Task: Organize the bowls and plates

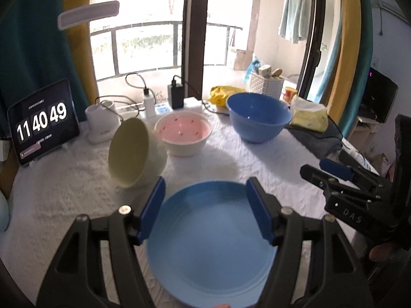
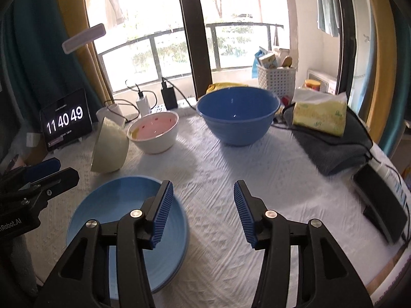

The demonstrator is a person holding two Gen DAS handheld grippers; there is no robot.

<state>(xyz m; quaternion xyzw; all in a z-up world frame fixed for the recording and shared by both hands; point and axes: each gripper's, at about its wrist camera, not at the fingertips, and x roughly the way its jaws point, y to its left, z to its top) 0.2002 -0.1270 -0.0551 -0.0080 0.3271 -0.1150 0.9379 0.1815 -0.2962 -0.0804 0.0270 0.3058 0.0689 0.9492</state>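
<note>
Bench (image 2: pixel 231 169), white cloth: both claws, left (image 1: pixel 205 205) and right (image 2: pixel 203 210), spread, empty, above blue plate (image 1: pixel 205 243). Cream bowl (image 1: pixel 133 151) tipped; pink bowl (image 1: pixel 183 133), blue bowl (image 1: pixel 258 116) upright, empty.

Two wrist cameras, side by side, looking down across the table (image 1: pixel 77 192) toward the window (image 2: pixel 231 25).
Both share the light blue plate (image 1: pixel 210 243) and bowls beyond.

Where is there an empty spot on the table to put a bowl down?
The biggest bare patch of white cloth lies between the light blue plate, the dark blue bowl and the grey towel. It is crowded at the far left, where the tipped cream bowl leans by the pink bowl.
</note>
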